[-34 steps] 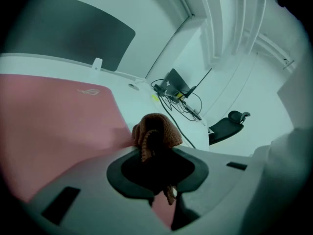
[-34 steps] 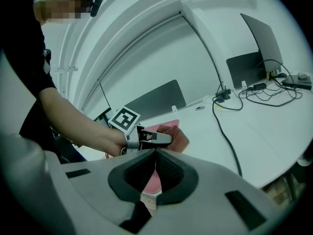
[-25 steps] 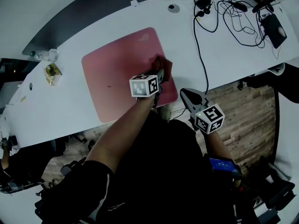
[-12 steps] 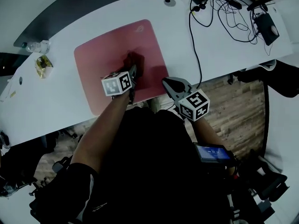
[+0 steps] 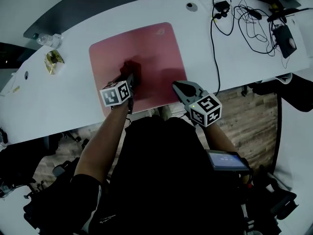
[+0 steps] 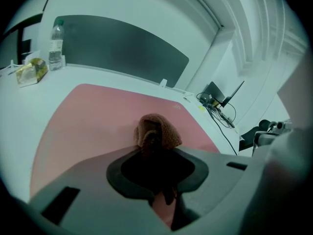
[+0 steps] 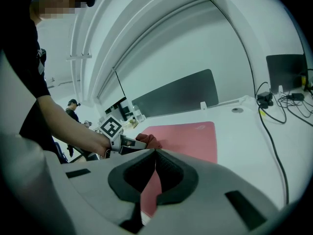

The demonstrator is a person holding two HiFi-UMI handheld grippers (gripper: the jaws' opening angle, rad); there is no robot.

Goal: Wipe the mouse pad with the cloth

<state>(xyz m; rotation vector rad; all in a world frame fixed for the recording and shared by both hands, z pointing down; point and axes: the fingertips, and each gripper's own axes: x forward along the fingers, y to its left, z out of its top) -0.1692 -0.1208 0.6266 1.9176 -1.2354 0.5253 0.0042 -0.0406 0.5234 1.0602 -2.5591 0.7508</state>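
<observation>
A pink mouse pad (image 5: 146, 53) lies on the white desk (image 5: 73, 102); it also fills the middle of the left gripper view (image 6: 98, 111) and shows in the right gripper view (image 7: 190, 136). My left gripper (image 5: 130, 78) is shut on a dark red-brown cloth (image 5: 131, 68), pressed on the pad's near left part. The bunched cloth (image 6: 156, 133) sticks out past the jaws, and it shows as a cloth (image 7: 149, 141) in the right gripper view too. My right gripper (image 5: 178, 87) hovers over the pad's near right corner, jaws together, holding nothing.
Black cables and a charger (image 5: 244, 18) sprawl over the desk's far right. A water bottle (image 6: 56, 38) and a yellow packet (image 5: 54, 61) sit at the far left. A dark panel (image 6: 122, 48) runs behind the desk. Wooden floor (image 5: 254, 111) lies beyond the near edge.
My left gripper has dragged the cloth leftward and nearer across the pad, from its right part to its near left. The right gripper stays by the pad's near right corner.
</observation>
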